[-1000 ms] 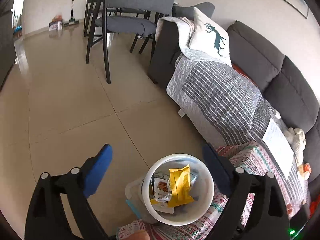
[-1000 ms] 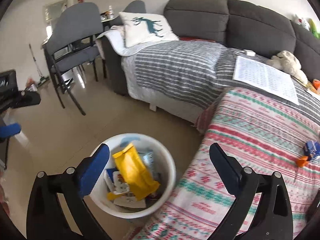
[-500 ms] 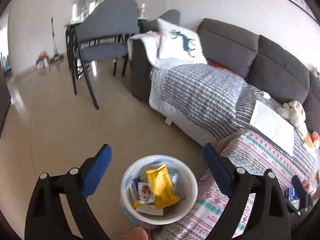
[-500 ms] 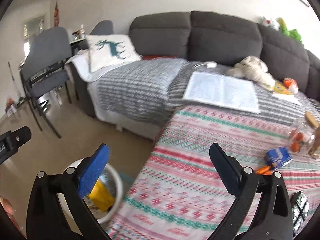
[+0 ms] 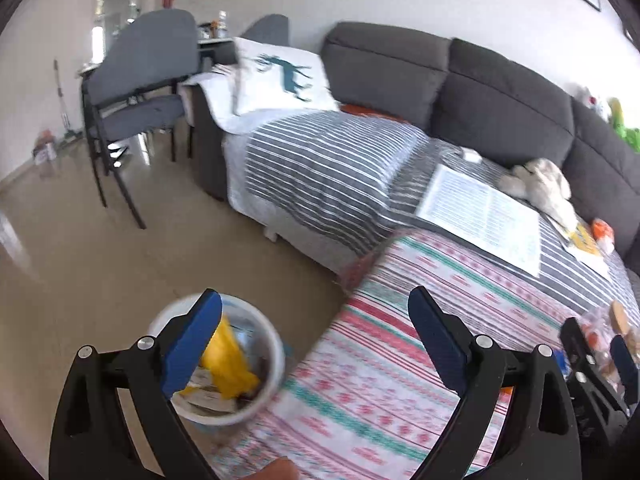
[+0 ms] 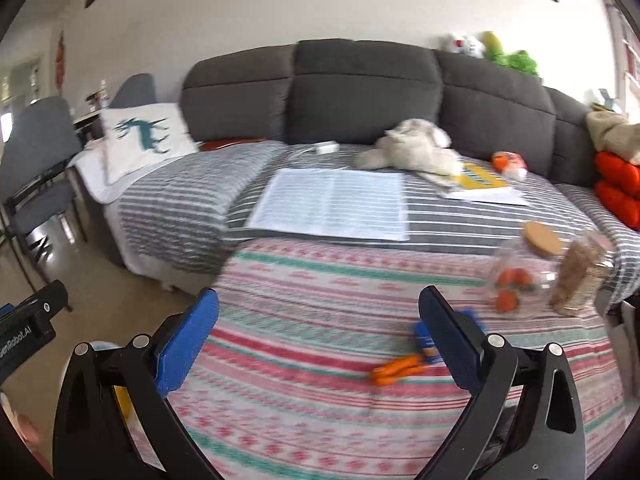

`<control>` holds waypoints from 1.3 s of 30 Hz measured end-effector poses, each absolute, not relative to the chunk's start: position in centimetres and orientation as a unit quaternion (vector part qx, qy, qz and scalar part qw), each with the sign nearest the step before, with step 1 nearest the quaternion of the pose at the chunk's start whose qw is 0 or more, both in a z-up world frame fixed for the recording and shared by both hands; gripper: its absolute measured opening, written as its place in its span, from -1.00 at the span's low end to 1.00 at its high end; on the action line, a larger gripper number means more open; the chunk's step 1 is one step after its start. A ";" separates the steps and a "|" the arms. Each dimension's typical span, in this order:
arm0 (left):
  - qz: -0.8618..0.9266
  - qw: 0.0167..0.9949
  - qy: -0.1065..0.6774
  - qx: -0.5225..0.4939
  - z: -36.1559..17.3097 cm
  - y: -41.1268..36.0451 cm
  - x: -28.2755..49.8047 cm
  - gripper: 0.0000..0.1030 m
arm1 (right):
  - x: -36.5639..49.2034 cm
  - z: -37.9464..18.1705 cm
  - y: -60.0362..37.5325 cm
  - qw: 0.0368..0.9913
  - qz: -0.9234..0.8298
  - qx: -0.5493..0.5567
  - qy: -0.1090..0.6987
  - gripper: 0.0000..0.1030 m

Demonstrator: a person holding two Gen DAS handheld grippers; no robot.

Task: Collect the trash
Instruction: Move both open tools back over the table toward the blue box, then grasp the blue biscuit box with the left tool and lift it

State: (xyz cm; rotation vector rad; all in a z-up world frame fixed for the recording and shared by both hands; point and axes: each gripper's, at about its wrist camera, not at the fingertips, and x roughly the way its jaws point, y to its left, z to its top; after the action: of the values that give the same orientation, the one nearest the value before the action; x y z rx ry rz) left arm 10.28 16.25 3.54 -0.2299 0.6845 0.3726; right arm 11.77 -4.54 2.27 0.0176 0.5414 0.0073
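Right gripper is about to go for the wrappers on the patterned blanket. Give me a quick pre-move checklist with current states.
1. Right gripper open, holding nothing: ok.
2. Left gripper open, holding nothing: ok.
3. Orange wrapper in sight on the patterned blanket: ok.
4. Blue wrapper unobstructed: not ok, partly behind a right gripper finger.
5. Bin has room: ok, not full.
6. Wrappers' exact outline: cannot tell, blurred.

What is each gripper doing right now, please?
Left gripper: open, holding nothing.
Right gripper: open, holding nothing.
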 end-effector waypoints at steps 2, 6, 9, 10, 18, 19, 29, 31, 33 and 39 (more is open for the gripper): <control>0.159 0.918 0.347 -0.108 3.0 14.1 11.2 0.78 | 11.4 2.2 -7.5 0.962 -0.014 0.008 0.271 0.86; 0.098 0.913 0.384 -0.096 1.5 9.5 12.9 0.78 | 10.1 2.0 -14.0 0.958 -0.051 0.023 0.281 0.86; 0.049 0.909 0.409 -0.057 -0.1 5.1 14.0 0.78 | 9.3 1.4 -19.2 0.950 -0.079 0.055 0.297 0.86; 0.026 0.907 0.419 -0.036 -0.8 3.3 14.5 0.78 | 9.2 1.1 -21.2 0.946 -0.089 0.074 0.303 0.86; -0.099 0.873 0.450 0.160 -6.0 -9.7 16.8 0.78 | 8.2 -0.2 -31.7 0.922 -0.141 0.179 0.312 0.87; -0.112 0.867 0.448 0.188 -6.6 -11.4 17.4 0.78 | 8.0 -0.3 -32.7 0.920 -0.146 0.188 0.310 0.87; -0.205 0.802 0.471 0.305 -10.5 -21.2 24.6 0.78 | 8.1 -0.7 -36.2 0.909 -0.131 0.249 0.307 0.87; -0.212 0.789 0.480 0.319 -11.5 -22.1 25.8 0.78 | 8.4 -0.9 -36.0 0.909 -0.125 0.248 0.312 0.87; -0.221 0.773 0.493 0.334 -12.4 -22.4 26.4 0.69 | 8.8 -1.1 -35.7 0.907 -0.116 0.243 0.323 0.87; -0.260 0.787 0.492 0.266 -10.4 -21.1 26.3 -0.28 | 9.4 -1.7 -34.8 0.905 -0.109 0.235 0.337 0.87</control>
State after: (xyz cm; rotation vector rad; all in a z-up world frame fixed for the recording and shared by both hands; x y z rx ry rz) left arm 26.33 -21.06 -10.41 0.5730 1.0615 -0.5610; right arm 9.41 -34.80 -1.70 0.4860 0.6963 -0.2248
